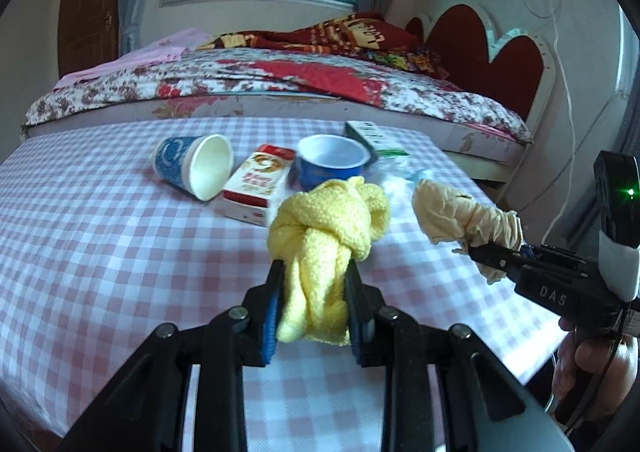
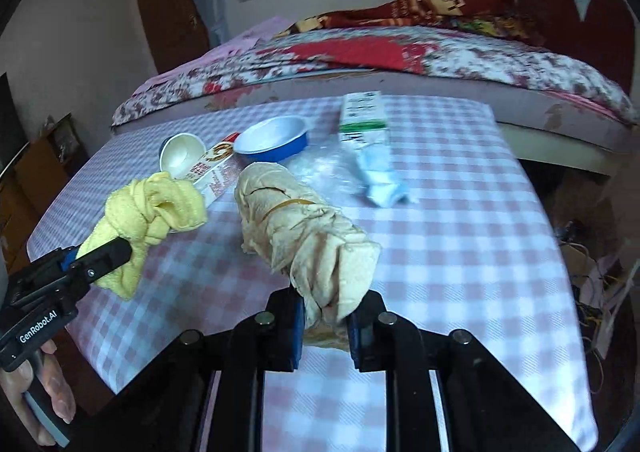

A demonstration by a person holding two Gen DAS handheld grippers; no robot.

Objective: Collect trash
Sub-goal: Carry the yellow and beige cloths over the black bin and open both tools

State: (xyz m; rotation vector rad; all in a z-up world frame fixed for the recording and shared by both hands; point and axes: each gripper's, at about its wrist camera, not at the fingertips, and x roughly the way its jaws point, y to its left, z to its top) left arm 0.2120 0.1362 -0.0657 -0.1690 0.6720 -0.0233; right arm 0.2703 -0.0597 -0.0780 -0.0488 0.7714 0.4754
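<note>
The left tool [image 1: 314, 288] is clamped on the knotted yellow knit cloth [image 1: 326, 226], and the right tool [image 2: 326, 326] pinches one end of the crumpled beige paper roll bound with a rubber band [image 2: 298, 230]. Both pieces hang above the pink-checked worktop [image 1: 120, 244], probably so that they can be carried off together. The other trash, such as the tipped blue paper cup [image 1: 192, 166] and the red-and-white carton [image 1: 256, 184], lies near the far edge; no bin is visible.
</note>
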